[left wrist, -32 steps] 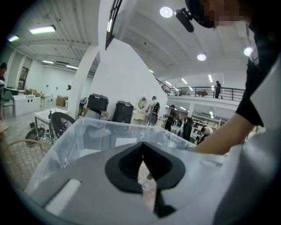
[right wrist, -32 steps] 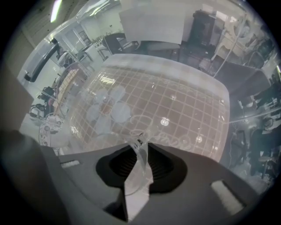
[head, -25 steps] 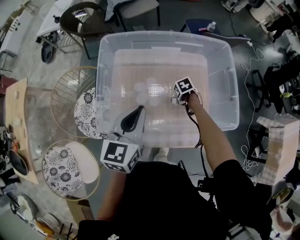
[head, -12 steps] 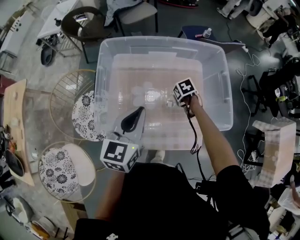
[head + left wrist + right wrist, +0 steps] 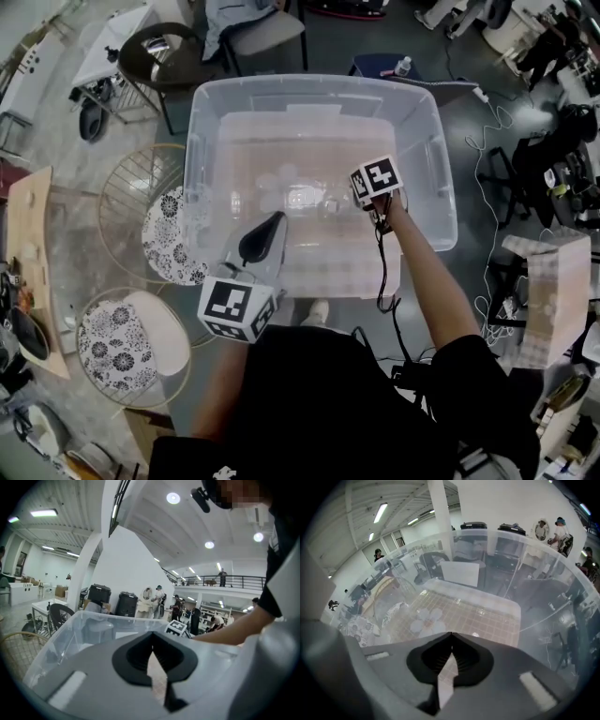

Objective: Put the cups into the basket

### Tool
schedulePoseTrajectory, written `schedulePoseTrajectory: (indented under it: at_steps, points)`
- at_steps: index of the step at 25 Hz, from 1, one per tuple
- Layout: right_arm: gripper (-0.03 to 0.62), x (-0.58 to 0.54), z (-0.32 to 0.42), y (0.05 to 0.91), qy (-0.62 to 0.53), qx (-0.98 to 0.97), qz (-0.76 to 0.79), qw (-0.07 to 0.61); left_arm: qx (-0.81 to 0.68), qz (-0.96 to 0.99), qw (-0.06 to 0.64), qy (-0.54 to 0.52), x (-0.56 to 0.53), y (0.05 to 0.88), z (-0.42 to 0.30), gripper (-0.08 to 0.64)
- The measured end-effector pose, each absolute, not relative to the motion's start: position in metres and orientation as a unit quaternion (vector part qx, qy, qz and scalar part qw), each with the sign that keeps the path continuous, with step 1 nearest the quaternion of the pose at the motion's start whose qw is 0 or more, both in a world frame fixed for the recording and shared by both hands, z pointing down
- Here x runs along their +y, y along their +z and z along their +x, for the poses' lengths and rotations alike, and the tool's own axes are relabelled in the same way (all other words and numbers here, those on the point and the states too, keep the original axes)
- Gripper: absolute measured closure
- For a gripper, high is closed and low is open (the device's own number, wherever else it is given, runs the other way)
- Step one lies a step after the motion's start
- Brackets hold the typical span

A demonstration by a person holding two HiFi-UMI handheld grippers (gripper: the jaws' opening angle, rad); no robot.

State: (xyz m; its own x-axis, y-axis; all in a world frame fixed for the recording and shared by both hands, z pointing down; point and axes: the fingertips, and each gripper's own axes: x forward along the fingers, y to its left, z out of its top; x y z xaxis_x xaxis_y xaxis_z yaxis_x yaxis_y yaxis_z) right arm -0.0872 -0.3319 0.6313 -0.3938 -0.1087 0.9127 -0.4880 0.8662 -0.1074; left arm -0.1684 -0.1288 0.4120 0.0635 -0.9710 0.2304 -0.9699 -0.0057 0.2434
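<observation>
A big clear plastic bin [image 5: 211, 122] serves as the basket. Several clear cups [image 5: 286, 187] stand close together on its floor, also seen in the right gripper view as cups [image 5: 425, 619]. My right gripper [image 5: 364, 199] hangs over the bin's right half, pointing steeply down. Its jaws [image 5: 451, 633] have just been closing and now meet with nothing between them. My left gripper [image 5: 279, 217] hovers at the bin's near left wall, pointing roughly level across the bin. It is shut [image 5: 152, 634] and empty.
Two round wire stools with floral cushions [image 5: 173, 230] [image 5: 122, 342] stand left of the bin. A black chair [image 5: 164, 47] is behind it, a wooden table [image 5: 28, 253] at far left, and cables [image 5: 497, 187] on the floor to the right. People stand in the background.
My right gripper has risen above the bin's floor, away from the cups, and its jaws have closed. The left gripper has barely moved.
</observation>
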Motion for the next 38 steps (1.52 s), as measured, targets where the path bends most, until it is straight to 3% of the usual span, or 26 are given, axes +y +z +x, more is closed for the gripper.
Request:
schedulePoseTrajectory:
  at_steps: [25, 38]
  points:
    - [0.589, -0.231, -0.079, 0.383, 0.055, -0.974, 0.141, 0.166, -0.693, 0.712, 0.112, 0.022, -0.114, 0.385, -0.137, 0.552]
    - [0.589, -0.14, -0.093, 0.379, 0.041, -0.989, 0.035, 0.135, -0.729, 0.679, 0.085, -0.008, -0.071, 0.37, -0.145, 0.552]
